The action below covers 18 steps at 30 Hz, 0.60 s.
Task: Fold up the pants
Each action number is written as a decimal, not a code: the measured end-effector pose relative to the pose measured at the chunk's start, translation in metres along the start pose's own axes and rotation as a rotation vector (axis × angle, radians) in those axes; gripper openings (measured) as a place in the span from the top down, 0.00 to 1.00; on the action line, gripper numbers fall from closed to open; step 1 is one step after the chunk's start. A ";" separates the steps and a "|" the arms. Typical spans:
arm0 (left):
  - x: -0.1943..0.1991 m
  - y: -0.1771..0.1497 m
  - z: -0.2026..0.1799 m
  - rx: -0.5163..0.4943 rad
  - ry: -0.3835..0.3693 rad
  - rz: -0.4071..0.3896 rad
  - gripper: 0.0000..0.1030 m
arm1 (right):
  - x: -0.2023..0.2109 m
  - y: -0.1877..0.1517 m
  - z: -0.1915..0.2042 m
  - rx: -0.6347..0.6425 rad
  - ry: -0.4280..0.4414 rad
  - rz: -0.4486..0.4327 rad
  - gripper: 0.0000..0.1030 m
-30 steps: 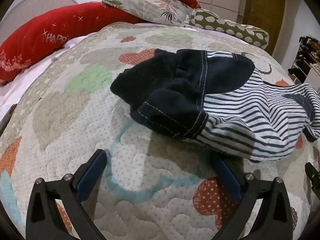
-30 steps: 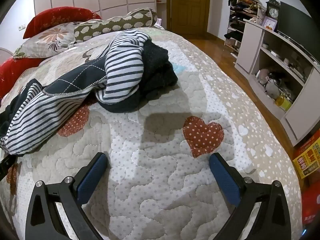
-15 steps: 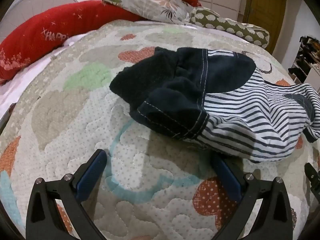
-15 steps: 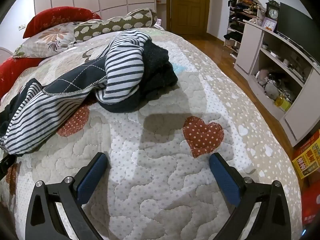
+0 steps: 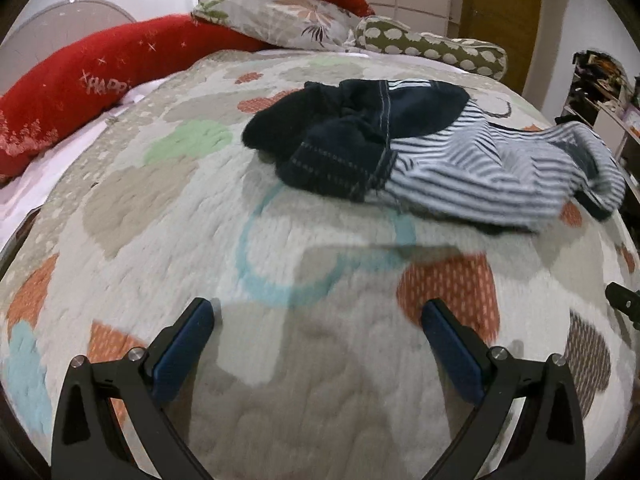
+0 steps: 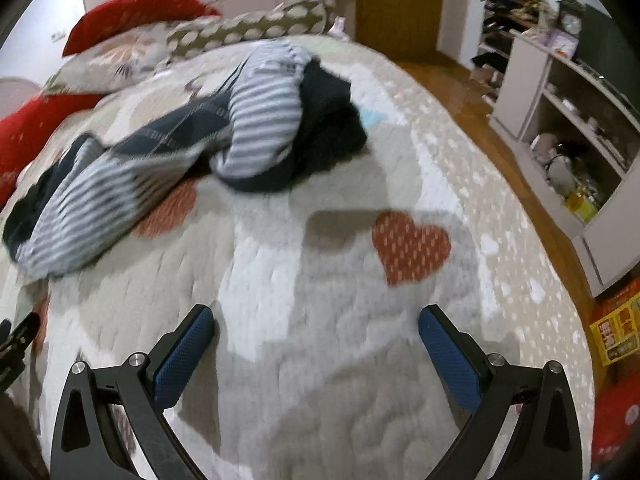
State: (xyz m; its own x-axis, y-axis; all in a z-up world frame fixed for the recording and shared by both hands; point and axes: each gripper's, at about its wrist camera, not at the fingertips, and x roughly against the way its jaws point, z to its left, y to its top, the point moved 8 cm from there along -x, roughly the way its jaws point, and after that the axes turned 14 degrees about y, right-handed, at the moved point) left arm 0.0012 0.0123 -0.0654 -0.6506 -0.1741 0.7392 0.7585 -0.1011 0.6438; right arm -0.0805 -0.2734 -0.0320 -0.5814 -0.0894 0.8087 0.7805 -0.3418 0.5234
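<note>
The pants lie crumpled on the quilted bed, part dark navy, part blue-and-white striped. In the right wrist view the pants lie in a heap at upper left. My left gripper is open and empty, hovering over the quilt well short of the pants. My right gripper is open and empty too, over bare quilt with the pants ahead to the left. Each gripper's tip shows at the edge of the other's view.
The quilt covers the whole bed. A red bolster, a floral pillow and a spotted bolster line the head. Past the bed's right edge are wooden floor, white shelves and a red box.
Both grippers have pulled back and up from the quilt, so the pants sit farther off and higher in each view. Both views are blurred by motion. The pants have not moved.
</note>
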 end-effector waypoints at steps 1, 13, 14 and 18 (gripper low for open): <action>0.003 -0.003 0.001 0.000 0.011 -0.015 0.00 | 0.002 -0.005 0.001 0.014 0.004 0.009 0.00; 0.019 -0.011 0.001 -0.023 0.113 -0.123 0.00 | 0.004 -0.022 0.006 0.059 -0.023 -0.060 0.00; 0.022 -0.011 0.001 -0.032 0.130 -0.138 0.00 | 0.004 -0.021 0.006 0.058 -0.026 -0.059 0.00; 0.025 -0.008 -0.002 -0.077 0.177 -0.169 0.00 | 0.006 -0.021 0.004 0.040 -0.030 -0.045 0.00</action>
State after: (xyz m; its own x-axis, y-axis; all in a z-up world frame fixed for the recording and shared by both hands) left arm -0.0209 0.0072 -0.0527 -0.7566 -0.3165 0.5722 0.6449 -0.2165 0.7329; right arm -0.0990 -0.2635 -0.0370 -0.6098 -0.0467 0.7912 0.7625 -0.3070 0.5695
